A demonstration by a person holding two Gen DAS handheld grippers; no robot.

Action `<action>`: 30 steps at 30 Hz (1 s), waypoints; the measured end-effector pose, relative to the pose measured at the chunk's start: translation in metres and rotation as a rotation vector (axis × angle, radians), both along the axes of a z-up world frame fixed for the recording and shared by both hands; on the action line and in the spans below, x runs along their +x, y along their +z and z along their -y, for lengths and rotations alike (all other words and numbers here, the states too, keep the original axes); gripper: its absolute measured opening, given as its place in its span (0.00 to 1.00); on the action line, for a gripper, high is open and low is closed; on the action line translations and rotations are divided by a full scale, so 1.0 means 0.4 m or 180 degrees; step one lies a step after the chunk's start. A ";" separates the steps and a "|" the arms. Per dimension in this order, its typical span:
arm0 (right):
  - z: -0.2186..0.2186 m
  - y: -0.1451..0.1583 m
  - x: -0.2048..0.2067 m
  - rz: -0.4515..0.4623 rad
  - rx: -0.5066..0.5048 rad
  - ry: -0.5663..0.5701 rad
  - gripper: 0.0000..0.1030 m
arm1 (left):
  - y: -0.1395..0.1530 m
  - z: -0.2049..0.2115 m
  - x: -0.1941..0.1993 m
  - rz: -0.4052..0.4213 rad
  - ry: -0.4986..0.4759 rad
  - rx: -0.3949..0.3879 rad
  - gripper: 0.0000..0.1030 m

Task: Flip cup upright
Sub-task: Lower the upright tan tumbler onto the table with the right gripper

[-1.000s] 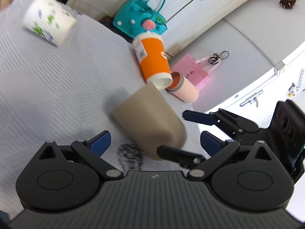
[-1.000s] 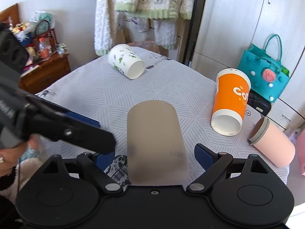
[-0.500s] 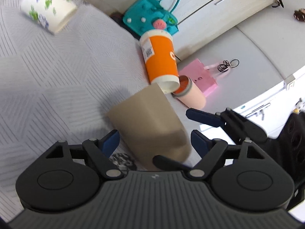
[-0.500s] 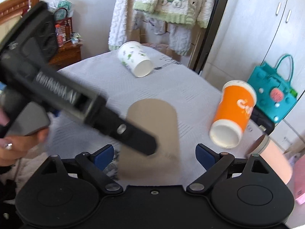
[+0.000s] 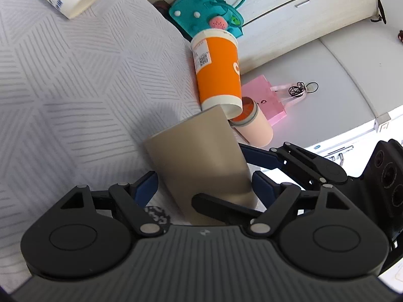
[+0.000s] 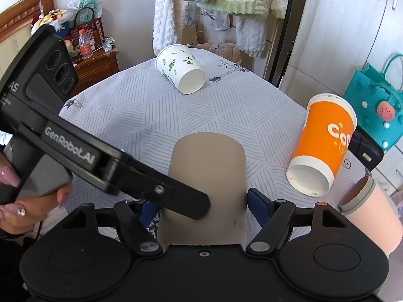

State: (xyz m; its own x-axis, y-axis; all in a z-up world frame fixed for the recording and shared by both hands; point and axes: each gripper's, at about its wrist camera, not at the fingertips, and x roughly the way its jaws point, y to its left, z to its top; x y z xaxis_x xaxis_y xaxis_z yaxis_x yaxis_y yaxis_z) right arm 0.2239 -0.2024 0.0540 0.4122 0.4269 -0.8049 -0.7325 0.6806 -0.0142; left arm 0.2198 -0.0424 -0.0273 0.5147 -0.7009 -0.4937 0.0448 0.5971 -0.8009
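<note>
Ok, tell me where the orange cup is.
The orange cup lies tipped at the table's right edge in the right wrist view, between the tan cup and the teal bag.

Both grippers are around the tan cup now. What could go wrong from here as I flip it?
The tan cup sits between both grippers' fingers, and the left gripper crosses the right gripper, so they may collide mid-turn. The orange cup and pink tumbler lie close on the right near the table edge; a wide swing could knock them off. Uneven squeeze could dent the cup.
</note>
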 end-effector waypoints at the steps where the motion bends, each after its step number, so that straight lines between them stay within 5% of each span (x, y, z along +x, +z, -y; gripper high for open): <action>1: 0.001 0.000 0.002 -0.0016 -0.0010 0.0001 0.77 | -0.001 0.005 0.005 -0.0006 0.0006 -0.0003 0.80; 9: -0.004 -0.021 0.009 -0.0012 -0.0190 0.0075 0.80 | -0.018 0.017 0.021 0.0051 -0.0027 -0.0082 0.82; 22: 0.040 -0.032 -0.022 0.0194 0.0322 -0.0189 0.81 | 0.022 0.023 -0.019 0.0641 -0.0130 0.0340 0.81; 30: 0.046 -0.054 -0.062 0.0659 0.0559 -0.0175 0.81 | 0.034 0.008 -0.028 0.0950 -0.0209 0.0495 0.80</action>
